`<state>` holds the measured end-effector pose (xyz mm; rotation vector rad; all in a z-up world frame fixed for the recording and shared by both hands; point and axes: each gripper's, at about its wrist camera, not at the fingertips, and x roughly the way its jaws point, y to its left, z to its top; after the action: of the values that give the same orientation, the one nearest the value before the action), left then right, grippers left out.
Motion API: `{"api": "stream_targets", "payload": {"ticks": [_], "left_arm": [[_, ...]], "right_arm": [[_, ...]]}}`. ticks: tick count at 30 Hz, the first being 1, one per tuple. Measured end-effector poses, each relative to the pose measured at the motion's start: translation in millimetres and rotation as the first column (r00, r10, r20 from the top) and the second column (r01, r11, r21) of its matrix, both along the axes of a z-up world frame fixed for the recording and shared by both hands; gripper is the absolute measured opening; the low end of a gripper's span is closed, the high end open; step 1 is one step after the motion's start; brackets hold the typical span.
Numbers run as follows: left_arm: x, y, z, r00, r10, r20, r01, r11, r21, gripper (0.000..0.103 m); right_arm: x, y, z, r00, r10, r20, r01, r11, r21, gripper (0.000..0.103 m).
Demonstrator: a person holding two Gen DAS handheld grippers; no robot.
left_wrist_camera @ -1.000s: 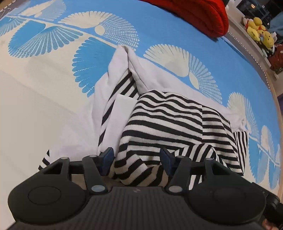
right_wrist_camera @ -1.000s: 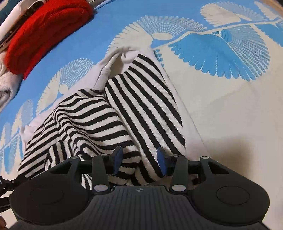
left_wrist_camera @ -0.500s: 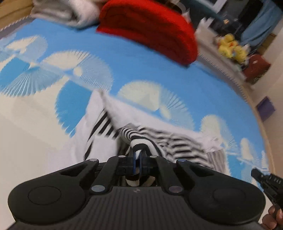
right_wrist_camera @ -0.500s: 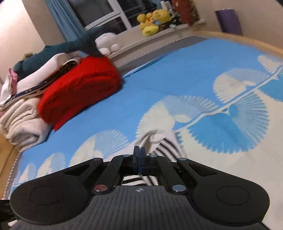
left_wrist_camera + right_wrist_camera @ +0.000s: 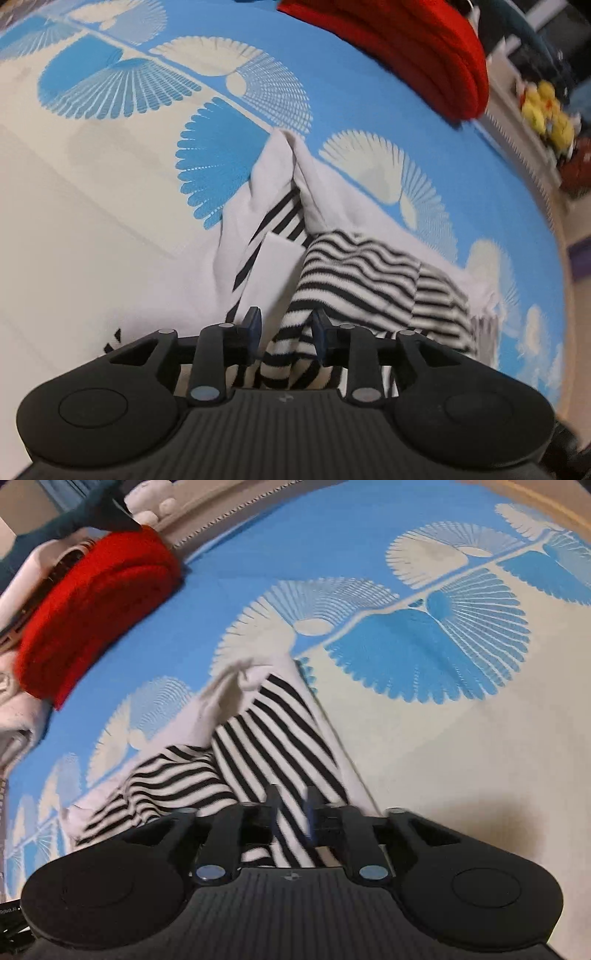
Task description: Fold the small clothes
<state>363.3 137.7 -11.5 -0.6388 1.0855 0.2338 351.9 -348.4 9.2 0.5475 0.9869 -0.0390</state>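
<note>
A small black-and-white striped garment (image 5: 369, 273) with white parts lies crumpled on the blue and cream patterned bed cover (image 5: 110, 184). My left gripper (image 5: 286, 330) hangs over its near edge with the jaws opening. A raised striped fold stands between the pads, with a gap on its left side. In the right wrist view the same garment (image 5: 266, 731) runs away from me. My right gripper (image 5: 291, 808) is over a flat striped panel, its jaws opening and blurred, and the cloth lies loose between the pads.
A folded red blanket (image 5: 417, 51) lies at the far side of the bed, and it shows as the red blanket (image 5: 92, 605) beside a stack of pale folded cloths (image 5: 14, 716). Yellow plush toys (image 5: 546, 110) sit on a ledge past the bed's edge.
A second ago both grippers stood open over the garment. Half a second ago each was shut on striped cloth and tilted up. Now both have parted their jaws and look down again.
</note>
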Motion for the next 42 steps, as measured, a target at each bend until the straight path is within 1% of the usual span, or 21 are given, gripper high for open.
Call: {"api": "stream_targets", "payload": {"ticks": [3,6,9,11,13,14,15,16,19,21,23,24,26,27,29,30,31,34,37,39,42], "left_arm": [[0.8,6.2,1.8,1.0,0.009,0.0,-0.009,1.0,-0.021,0.042],[2.5,0.5,-4.8,0.999,-0.018,-0.027,0.017,0.999,-0.037,0.047],[6.1,-13.1,-14.9,0.995,-0.068,-0.067,0.068,0.998,-0.005,0.048],[7.9,-20.9,-23.0,0.992,-0.088,-0.095,0.088,0.996,0.003,0.048],[9.0,-26.5,-26.2,0.99,-0.096,-0.105,0.098,0.995,0.022,0.042],[8.8,-27.8,-27.2,0.99,-0.097,-0.103,0.1,0.994,0.03,0.035],[8.9,-29.4,-26.3,0.991,-0.098,-0.092,0.102,0.994,0.038,0.014],[8.7,-30.7,-23.7,0.992,-0.102,-0.074,0.106,0.993,0.048,0.006],[6.1,-34.3,-3.8,0.993,-0.116,0.03,0.113,0.989,0.1,0.005],[3.3,-34.1,8.8,0.985,-0.143,0.096,0.135,0.988,0.08,0.005],[2.7,-33.3,10.6,0.98,-0.172,0.105,0.166,0.984,0.064,0.005],[3.3,-32.8,4.9,0.98,-0.189,0.066,0.184,0.98,0.077,0.006],[4.6,-30.5,-14.1,0.98,-0.19,-0.051,0.195,0.976,0.094,0.006],[4.1,-27.4,-23.9,0.979,-0.175,-0.103,0.184,0.978,0.094,0.007],[3.2,-22.2,-29.8,0.978,-0.15,-0.146,0.165,0.982,0.096,0.021],[2.9,-21.1,-26.3,0.979,-0.146,-0.139,0.162,0.981,0.107,0.028],[2.5,-21.1,-20.2,0.982,-0.147,-0.121,0.161,0.979,0.123,0.034],[-1.1,-27.1,7.6,0.988,-0.156,-0.02,0.156,0.961,0.228,0.044],[-3.7,-37.4,28.0,0.981,-0.178,0.076,0.148,0.941,0.304,0.044],[-4.9,-43.7,37.8,0.969,-0.203,0.143,0.154,0.943,0.295,0.042],[-2.8,-56.7,39.1,0.944,-0.28,0.177,0.227,0.936,0.269,0.042]], "right_arm": [[5.2,5.5,-5.4,0.999,0.041,-0.028,-0.04,0.999,0.035,0.045],[8.1,12.4,-14.3,0.996,0.066,-0.062,-0.062,0.996,0.061,0.045],[11.5,20.9,-26.3,0.99,0.089,-0.111,-0.079,0.993,0.086,0.045],[11.4,29.5,-33.1,0.981,0.113,-0.158,-0.107,0.993,0.045,0.045],[9.8,37.0,-35.1,0.978,0.131,-0.163,-0.133,0.991,-0.003,0.044],[8.9,40.2,-34.1,0.978,0.142,-0.15,-0.147,0.989,-0.021,0.038],[8.1,42.2,-32.5,0.979,0.155,-0.133,-0.161,0.986,-0.036,0.011],[7.0,44.3,-29.2,0.98,0.167,-0.109,-0.172,0.984,-0.043,0.002],[0.8,38.7,-3.3,0.992,0.125,0.02,-0.124,0.991,-0.043,0.001],[-7.1,29.4,24.9,0.988,0.076,0.138,-0.068,0.996,-0.058,0.001],[-16.1,21.6,45.6,0.974,0.046,0.222,-0.025,0.995,-0.094,0.001],[-18.9,17.0,49.7,0.971,0.032,0.237,-0.006,0.994,-0.109,0.001],[-16.0,12.5,38.3,0.986,0.023,0.165,-0.004,0.994,-0.111,0.001],[-9.3,14.0,22.9,0.996,0.053,0.072,-0.046,0.995,-0.092,0.001],[-1.3,20.9,-11.0,0.987,0.107,-0.123,-0.116,0.991,-0.064,0.003],[-3.0,21.8,-17.3,0.984,0.086,-0.154,-0.098,0.992,-0.076,0.009],[-4.9,21.3,-16.4,0.987,0.061,-0.15,-0.075,0.993,-0.091,0.022],[-12.2,24.7,14.2,1.0,0.028,0.011,-0.025,0.976,-0.215,0.027],[-24.2,35.8,44.7,0.973,0.084,0.216,-0.007,0.943,-0.333,0.034],[-25.9,39.5,50.2,0.951,0.148,0.271,-0.06,0.949,-0.309,0.034],[-23.8,51.7,41.6,0.932,0.251,0.262,-0.194,0.955,-0.224,0.034]]}}
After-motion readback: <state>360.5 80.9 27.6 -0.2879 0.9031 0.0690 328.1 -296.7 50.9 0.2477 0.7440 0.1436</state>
